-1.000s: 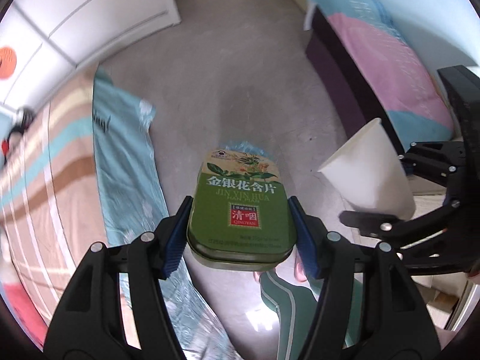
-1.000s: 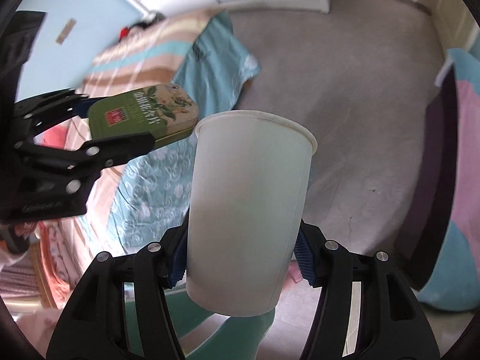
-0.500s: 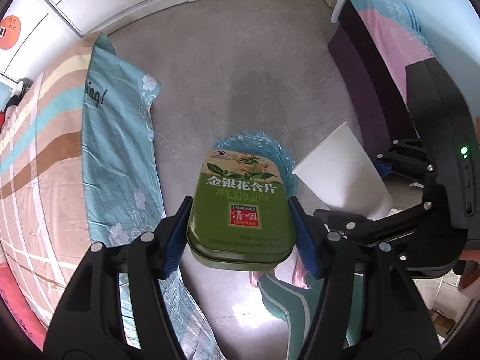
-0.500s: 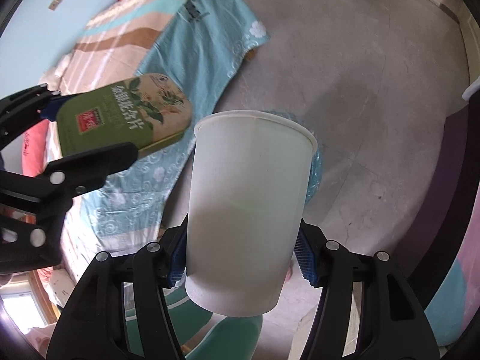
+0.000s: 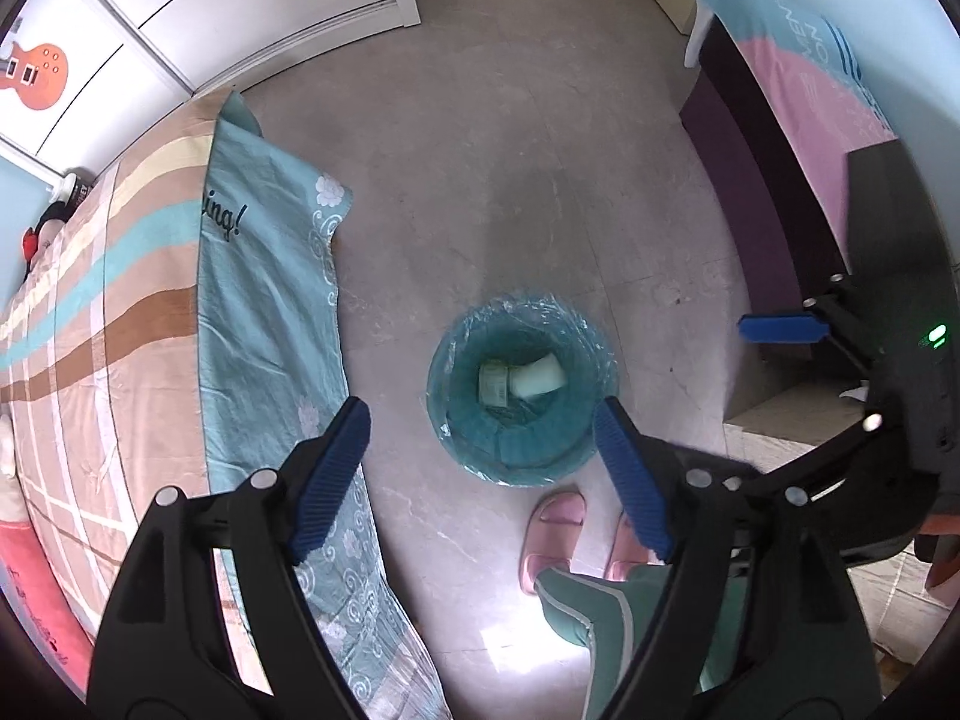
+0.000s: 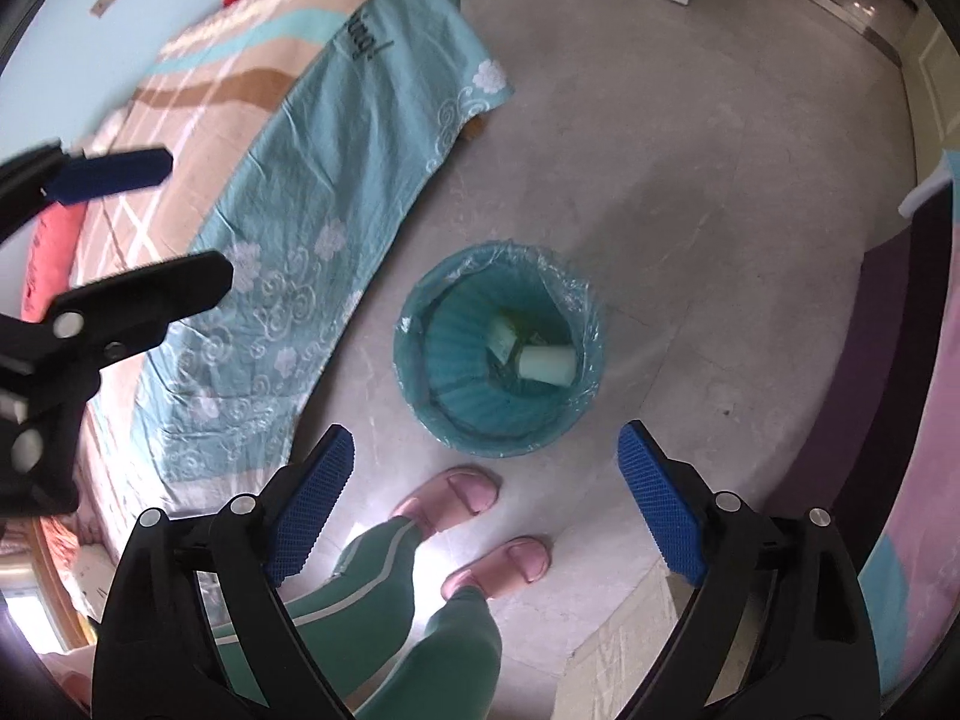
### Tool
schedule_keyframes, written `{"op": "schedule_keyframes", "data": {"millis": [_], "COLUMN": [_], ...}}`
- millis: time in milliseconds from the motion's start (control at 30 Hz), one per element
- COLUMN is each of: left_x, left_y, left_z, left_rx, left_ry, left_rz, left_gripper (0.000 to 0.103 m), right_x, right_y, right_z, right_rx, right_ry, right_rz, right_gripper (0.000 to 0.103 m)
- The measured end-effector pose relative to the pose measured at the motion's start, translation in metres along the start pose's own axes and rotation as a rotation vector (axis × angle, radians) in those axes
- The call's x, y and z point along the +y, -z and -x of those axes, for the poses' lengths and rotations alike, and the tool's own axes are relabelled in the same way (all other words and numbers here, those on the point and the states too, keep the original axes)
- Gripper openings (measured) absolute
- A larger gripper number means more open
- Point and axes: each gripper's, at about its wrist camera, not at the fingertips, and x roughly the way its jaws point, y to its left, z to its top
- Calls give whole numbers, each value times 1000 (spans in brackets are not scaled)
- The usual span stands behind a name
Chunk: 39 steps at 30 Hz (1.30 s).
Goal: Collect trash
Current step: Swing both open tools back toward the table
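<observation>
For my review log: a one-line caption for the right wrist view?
Open right hand-held gripper above the lined bin, paper cup and tin inside.

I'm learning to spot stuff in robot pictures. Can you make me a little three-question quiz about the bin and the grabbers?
1. True or false: the left gripper has something between its fingers.
2. Which two things lie inside the bin?
3. What stands nearest the bin: A) pink slippers B) bed C) wardrobe?

Key:
1. False; both it and the right gripper are open and empty.
2. The paper cup and the tin.
3. A.
</observation>
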Motion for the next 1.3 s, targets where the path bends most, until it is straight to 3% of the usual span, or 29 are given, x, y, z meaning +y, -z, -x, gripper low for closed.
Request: {"op": "schedule_keyframes", "data": {"millis": [167, 267, 367, 500, 600, 800, 900, 1000, 1200, 1300], "left_x": [2, -1, -15, -56, -103, -220, -280, -334, -441, -484], "left_y": [5, 8, 5, -4, -12, -6, 19, 49, 131, 168], "left_z": [32, 66, 115, 170, 199, 238, 255, 268, 284, 289], "left_rx": [-15, -46, -140, -274, -308, -370, -437, -452, -420, -401], "left_ry": [5, 12, 9, -20, 28, 57, 99, 168, 307, 364], "left_rz": [-5, -30, -90, -248, -392, -691, -864, -1005, -1269, -1352], "left_gripper": [84, 88, 97, 97, 97, 97, 97, 97, 96, 96], "right_x": [2, 10, 14, 4, -3, -1, 11, 22, 43, 44], "right_y": [18, 35, 61, 117, 171, 292, 353, 413, 535, 595], "right_z": [49, 95, 159, 244, 288, 327, 339, 348, 360, 366], "right_rx": [-36, -106, -223, -420, -543, -652, -685, -706, -727, -702], "right_ry": [-3, -2, -13, -9, 53, 211, 281, 360, 472, 514], "right_rz": [-41, -75, -123, -259, -398, -683, -793, -891, -1084, -1142], "right_gripper": [89, 89, 89, 89, 89, 89, 89, 89, 89, 89]}}
